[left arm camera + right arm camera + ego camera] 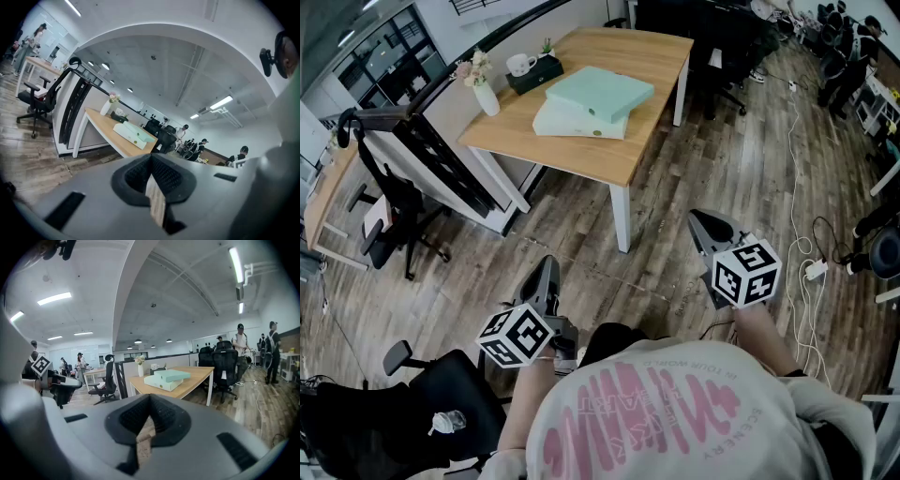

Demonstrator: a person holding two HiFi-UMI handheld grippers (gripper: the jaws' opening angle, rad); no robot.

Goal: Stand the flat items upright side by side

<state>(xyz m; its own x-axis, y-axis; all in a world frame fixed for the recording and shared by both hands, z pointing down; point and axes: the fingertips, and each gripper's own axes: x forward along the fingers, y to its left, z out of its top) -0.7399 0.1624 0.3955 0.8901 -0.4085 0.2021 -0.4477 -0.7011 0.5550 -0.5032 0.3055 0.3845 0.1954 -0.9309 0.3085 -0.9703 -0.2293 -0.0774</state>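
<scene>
Two flat mint-green file boxes lie stacked on a wooden table (609, 159): the upper box (600, 91) rests askew on the lower box (572, 122). They also show as a stack (134, 135) in the left gripper view and as a stack (167, 378) in the right gripper view. My left gripper (547, 274) and right gripper (704, 225) hover over the floor, well short of the table. Both are shut with nothing between their jaws, as the left gripper (151, 158) and right gripper (150, 401) show in their own views.
A vase of flowers (485, 92), a white mug (521, 64) and a dark box (534, 75) stand at the table's far left end. A partition (441, 159) and an office chair (389, 216) are on the left. Cables (806, 272) lie on the floor at right. People stand in the distance.
</scene>
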